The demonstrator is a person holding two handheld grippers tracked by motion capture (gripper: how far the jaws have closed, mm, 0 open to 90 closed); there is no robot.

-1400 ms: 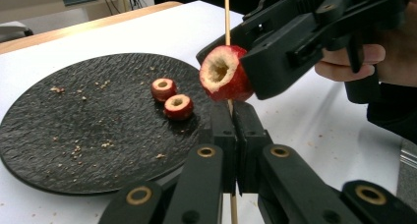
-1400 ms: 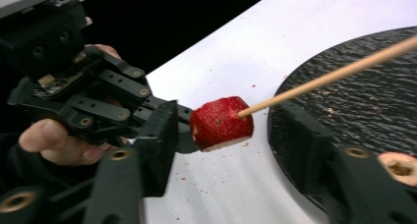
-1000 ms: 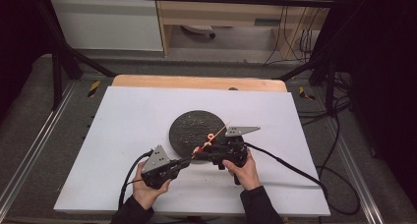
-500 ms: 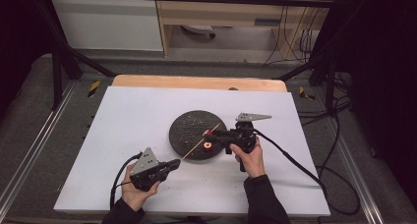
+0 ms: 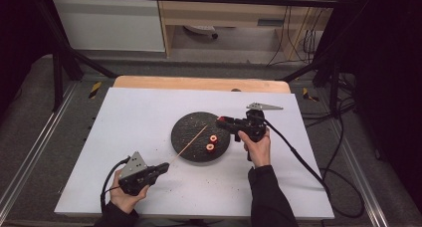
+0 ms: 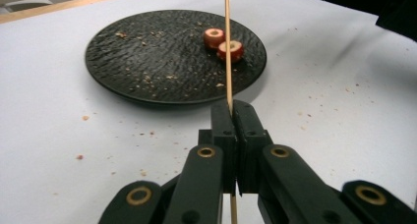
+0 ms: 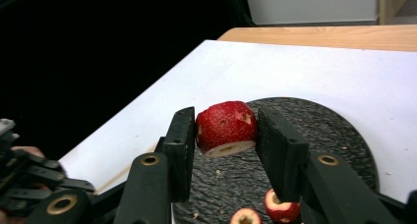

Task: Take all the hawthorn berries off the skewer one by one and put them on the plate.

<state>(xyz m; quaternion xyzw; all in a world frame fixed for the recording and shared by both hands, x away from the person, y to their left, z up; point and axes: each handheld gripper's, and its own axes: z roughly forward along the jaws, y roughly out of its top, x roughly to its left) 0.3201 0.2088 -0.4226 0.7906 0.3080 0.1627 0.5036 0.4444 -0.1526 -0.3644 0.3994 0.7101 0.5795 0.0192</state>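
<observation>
Above the dark plate on the table, the right gripper pinched a red fruit piece by its rounded sides, cut face down. It looked light, soft and moist, likely to bruise or slip under a hard squeeze. The left gripper was clamped on a thin wooden skewer, stiff but easily snapped, best held low. Two red slices lay on the plate

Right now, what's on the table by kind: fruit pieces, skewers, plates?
Red fruit pieces: 3, two on the plate, one in the right gripper
Wooden skewer: 1, in the left gripper
Black plate: 1
Total: 5
</observation>
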